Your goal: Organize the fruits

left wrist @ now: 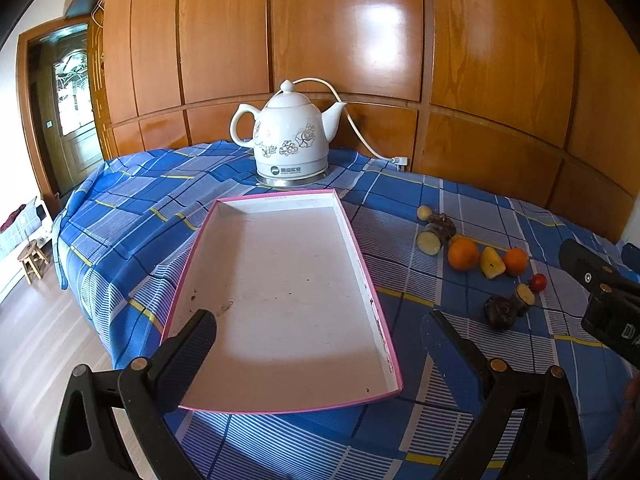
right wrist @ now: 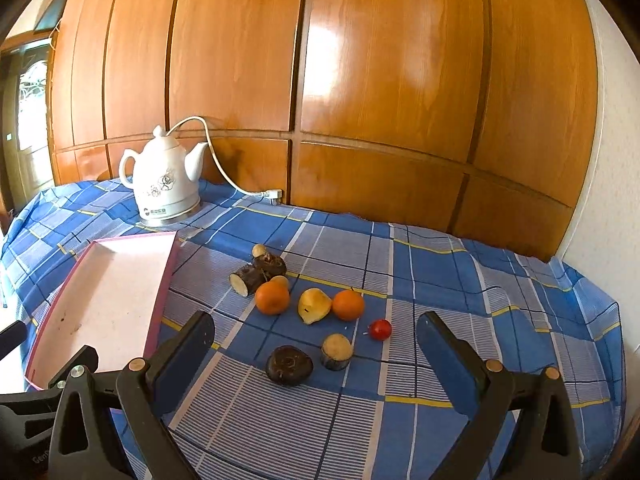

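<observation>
Left wrist view showed the left gripper [left wrist: 320,340] with its jaws spread wide and holding nothing, hovering over the near end of the pink-edged tray [left wrist: 280,280], which lay empty on the blue plaid table [left wrist: 132,216] before a white kettle [left wrist: 290,136]. Fruits [left wrist: 480,256] lay in a loose group right of the tray.

Right wrist view showed the right gripper [right wrist: 316,344], its jaws likewise wide apart and touching nothing, above a dark fruit [right wrist: 289,365] and a cut piece [right wrist: 337,351]. Two oranges [right wrist: 272,298], a yellow piece [right wrist: 314,305] and a small red fruit [right wrist: 380,329] sat just beyond.
</observation>
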Tool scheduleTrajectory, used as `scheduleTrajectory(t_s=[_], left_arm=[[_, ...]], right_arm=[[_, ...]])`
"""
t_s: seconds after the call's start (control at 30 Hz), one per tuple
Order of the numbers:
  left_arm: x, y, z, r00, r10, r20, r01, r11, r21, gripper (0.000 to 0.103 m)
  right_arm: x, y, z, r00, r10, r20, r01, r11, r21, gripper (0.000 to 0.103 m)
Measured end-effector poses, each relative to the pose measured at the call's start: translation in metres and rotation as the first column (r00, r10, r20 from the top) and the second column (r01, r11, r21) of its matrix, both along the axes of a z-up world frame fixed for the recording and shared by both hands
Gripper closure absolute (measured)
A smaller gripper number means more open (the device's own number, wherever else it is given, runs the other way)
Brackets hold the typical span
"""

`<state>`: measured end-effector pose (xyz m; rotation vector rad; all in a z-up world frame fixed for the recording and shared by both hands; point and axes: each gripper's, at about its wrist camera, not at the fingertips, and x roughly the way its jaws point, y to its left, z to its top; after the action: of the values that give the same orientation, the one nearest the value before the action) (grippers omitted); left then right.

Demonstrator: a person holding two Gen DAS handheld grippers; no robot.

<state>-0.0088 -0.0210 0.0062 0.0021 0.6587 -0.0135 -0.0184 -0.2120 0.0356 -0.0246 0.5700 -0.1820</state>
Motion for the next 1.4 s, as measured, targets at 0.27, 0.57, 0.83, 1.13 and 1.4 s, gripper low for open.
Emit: scheduleTrajectory(t_s=[0.27,0.57,0.83,1.13,1.4], left_arm=[[-0.001,-0.002,0.0,1.0,-0.004,0.0,0.004,1.0,0.002,0.0],[-0.001,-0.006,0.0,1.0,-0.01,-0.003,0.01,1.0,0.004,0.0],[0.002,-0.009,-0.004,0.998,-0.057,-0.036,0.056,0.998,-0.004,0.0],[0.003,-0.015,-0.006,0.992,-0.108,-0.057,0.108,0.994,-0.003,0.0],[0.003,-0.024,-0.006,0.986,-0.157,-0.059,0.158,0.987,0.013,0.0]], right_arm=[[-0.002,-0.001,0.001,1.0,-0.002,0.009,0.002,1.0,-0.001,0.0],[-0.001,-0.002,-0.003,1.0,0.0,-0.01,0.0,1.0,0.002,0.001],[0.007,-0.013,-0.017,0.996,0.026,-0.083,-0.022,0.999,0.043,0.001],[0.017,-0.035,-0.008,0.992,0.06,-0.108,-0.052,0.996,0.074,0.001],[0.031,-0.074,0.013,0.992,0.067,-0.108,-0.056,0.993,0.104,0.001]])
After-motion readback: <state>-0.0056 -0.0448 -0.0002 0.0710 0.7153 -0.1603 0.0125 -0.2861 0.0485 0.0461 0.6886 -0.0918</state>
